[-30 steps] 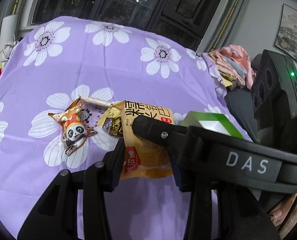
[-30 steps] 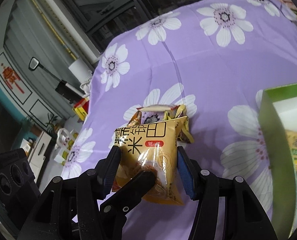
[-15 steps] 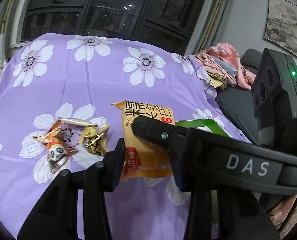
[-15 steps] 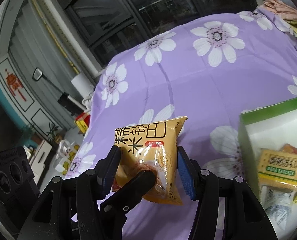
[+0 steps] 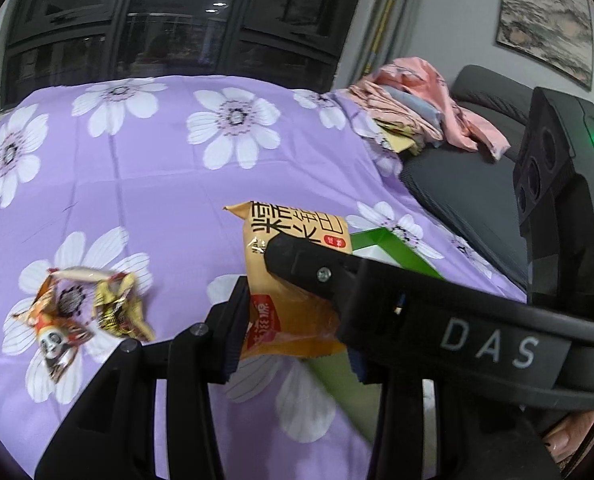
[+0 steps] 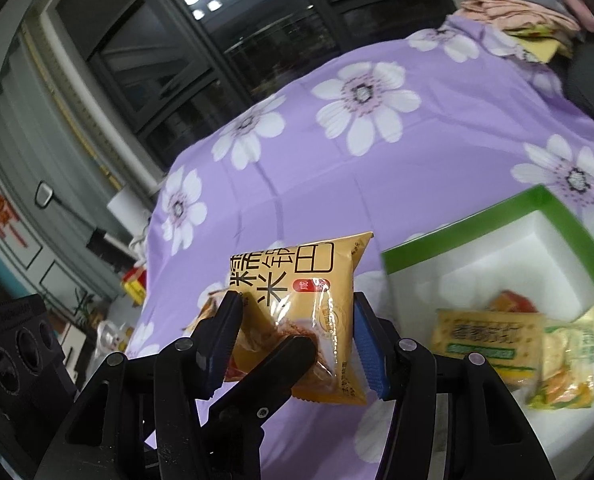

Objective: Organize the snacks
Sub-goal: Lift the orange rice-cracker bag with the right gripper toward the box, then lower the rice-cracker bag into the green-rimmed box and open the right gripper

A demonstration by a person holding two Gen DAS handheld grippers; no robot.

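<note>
Tool (image 6: 293, 340) over purple floral cloth (image 6: 437, 152), dark windows (image 6: 233, 64)

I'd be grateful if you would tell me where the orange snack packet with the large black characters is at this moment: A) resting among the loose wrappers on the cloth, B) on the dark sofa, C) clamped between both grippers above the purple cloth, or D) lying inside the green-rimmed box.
C: the orange snack packet is pinched by the right gripper and the left gripper, short of the green-rimmed box.

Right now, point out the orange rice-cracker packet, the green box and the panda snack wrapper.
orange rice-cracker packet (image 6: 297, 300), right wrist view, middle of its printed front.
green box (image 6: 449, 250), right wrist view, near green rim.
panda snack wrapper (image 5: 55, 336), left wrist view, panda picture.
</note>
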